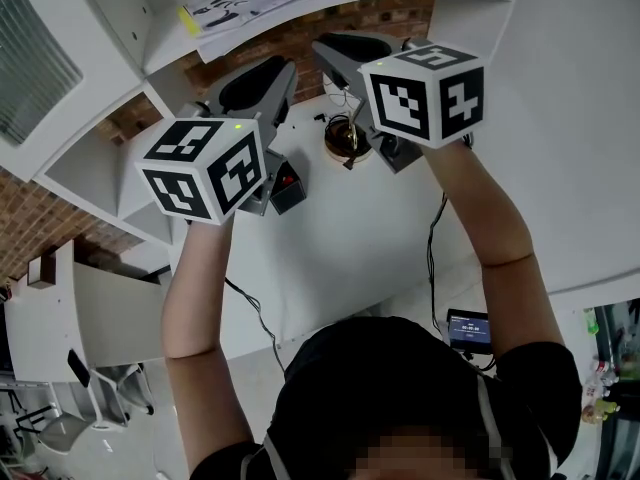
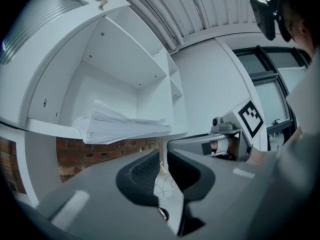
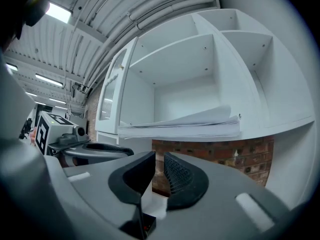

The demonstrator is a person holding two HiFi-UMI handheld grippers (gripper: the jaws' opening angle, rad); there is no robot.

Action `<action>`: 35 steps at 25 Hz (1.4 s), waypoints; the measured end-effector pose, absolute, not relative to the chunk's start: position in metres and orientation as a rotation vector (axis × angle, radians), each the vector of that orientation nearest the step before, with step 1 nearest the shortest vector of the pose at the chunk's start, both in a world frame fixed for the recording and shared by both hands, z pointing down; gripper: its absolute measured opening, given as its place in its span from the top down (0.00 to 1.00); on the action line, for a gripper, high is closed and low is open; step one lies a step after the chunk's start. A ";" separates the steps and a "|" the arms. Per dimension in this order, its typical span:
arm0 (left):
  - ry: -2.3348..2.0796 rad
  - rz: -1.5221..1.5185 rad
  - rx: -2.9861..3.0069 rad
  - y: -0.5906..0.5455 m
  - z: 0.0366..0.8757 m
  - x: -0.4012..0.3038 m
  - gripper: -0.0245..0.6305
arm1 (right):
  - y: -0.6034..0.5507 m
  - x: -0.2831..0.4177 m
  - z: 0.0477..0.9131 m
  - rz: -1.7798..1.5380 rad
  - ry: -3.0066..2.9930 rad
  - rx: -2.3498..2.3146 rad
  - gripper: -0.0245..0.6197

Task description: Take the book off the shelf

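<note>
Left gripper [image 2: 162, 160] and right gripper [image 3: 159, 168] stand slightly open, empty. The book [image 3: 185, 126] looks light and floppy, best pinched at the shelf [image 3: 276, 127] front edge.

A red brick wall [image 3: 220, 156] runs behind the white shelf unit [image 3: 175, 69]. The ceiling [image 2: 200, 9] is white and ribbed, fitted with strip lights [image 3: 59, 13]. Dark-framed windows [image 2: 272, 91] occupy one side. A white table [image 1: 340, 258] stands below.
</note>
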State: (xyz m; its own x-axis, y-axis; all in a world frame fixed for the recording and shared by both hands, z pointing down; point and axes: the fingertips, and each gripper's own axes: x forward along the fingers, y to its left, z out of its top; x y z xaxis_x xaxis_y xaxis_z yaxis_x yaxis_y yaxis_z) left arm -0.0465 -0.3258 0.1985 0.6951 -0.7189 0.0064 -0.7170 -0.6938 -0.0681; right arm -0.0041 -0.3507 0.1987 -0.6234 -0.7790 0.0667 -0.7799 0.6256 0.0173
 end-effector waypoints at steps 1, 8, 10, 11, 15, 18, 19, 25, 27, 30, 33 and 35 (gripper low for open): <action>1.201 -0.050 -2.841 -0.327 0.196 -0.046 0.88 | -0.352 -0.004 0.197 0.010 -2.766 1.330 0.87; 1.198 -0.035 -2.882 -0.329 0.192 -0.041 0.83 | -0.359 -0.004 0.181 0.141 -2.836 1.295 0.77; 1.199 -0.015 -2.896 -0.331 0.192 -0.042 0.81 | -0.363 -0.010 0.180 0.343 -2.904 1.221 0.71; 1.200 -0.016 -2.894 -0.331 0.192 -0.042 0.80 | -0.365 -0.012 0.181 0.427 -2.921 1.196 0.67; 1.212 -0.041 -2.858 -0.332 0.190 -0.045 0.80 | -0.376 -0.014 0.181 0.573 -2.914 1.218 0.64; 1.232 -0.033 -2.839 -0.334 0.177 -0.052 0.79 | -0.380 -0.019 0.169 0.672 -2.924 1.214 0.63; 1.238 -0.031 -2.836 -0.336 0.173 -0.055 0.79 | -0.380 -0.022 0.162 0.704 -2.931 1.205 0.62; 1.238 -0.046 -2.825 -0.333 0.182 -0.056 0.77 | -0.381 -0.026 0.159 0.828 -2.941 1.207 0.55; 1.231 -0.047 -2.824 -0.331 0.187 -0.057 0.77 | -0.382 -0.027 0.160 0.903 -2.951 1.198 0.55; 1.225 -0.046 -2.824 -0.329 0.194 -0.057 0.77 | -0.385 -0.026 0.162 0.987 -2.960 1.197 0.53; 1.215 -0.034 -2.836 -0.328 0.197 -0.059 0.77 | -0.384 -0.028 0.162 1.020 -2.965 1.187 0.51; 1.208 -0.034 -2.840 -0.328 0.199 -0.062 0.77 | -0.380 -0.031 0.162 1.053 -2.968 1.161 0.52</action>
